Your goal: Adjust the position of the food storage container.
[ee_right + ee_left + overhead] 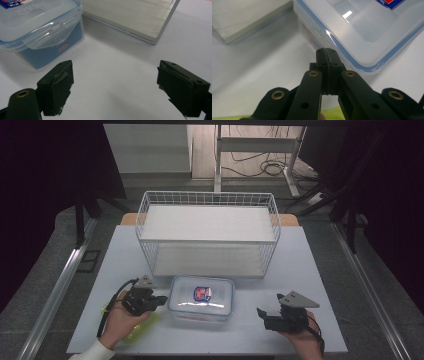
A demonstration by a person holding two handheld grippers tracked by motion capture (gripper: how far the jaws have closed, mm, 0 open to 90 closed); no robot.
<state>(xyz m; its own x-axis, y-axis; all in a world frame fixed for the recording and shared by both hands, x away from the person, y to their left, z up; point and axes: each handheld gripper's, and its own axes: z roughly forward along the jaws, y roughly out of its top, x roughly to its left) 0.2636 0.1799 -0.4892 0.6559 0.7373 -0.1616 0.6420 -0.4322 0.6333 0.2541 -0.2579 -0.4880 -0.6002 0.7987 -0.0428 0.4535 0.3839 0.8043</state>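
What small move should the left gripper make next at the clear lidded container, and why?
Probably open the jaws. The left gripper is shut with nothing between its tips, which sit right at the side of the container, just under the blue-edged lid rim. Shut, it can only push there. The right gripper waits open, off to the side.

No readable text. Red-blue sticker [202, 293] on the clear container's lid [201, 294] and small red print on its blue side [63, 46] are too blurred.
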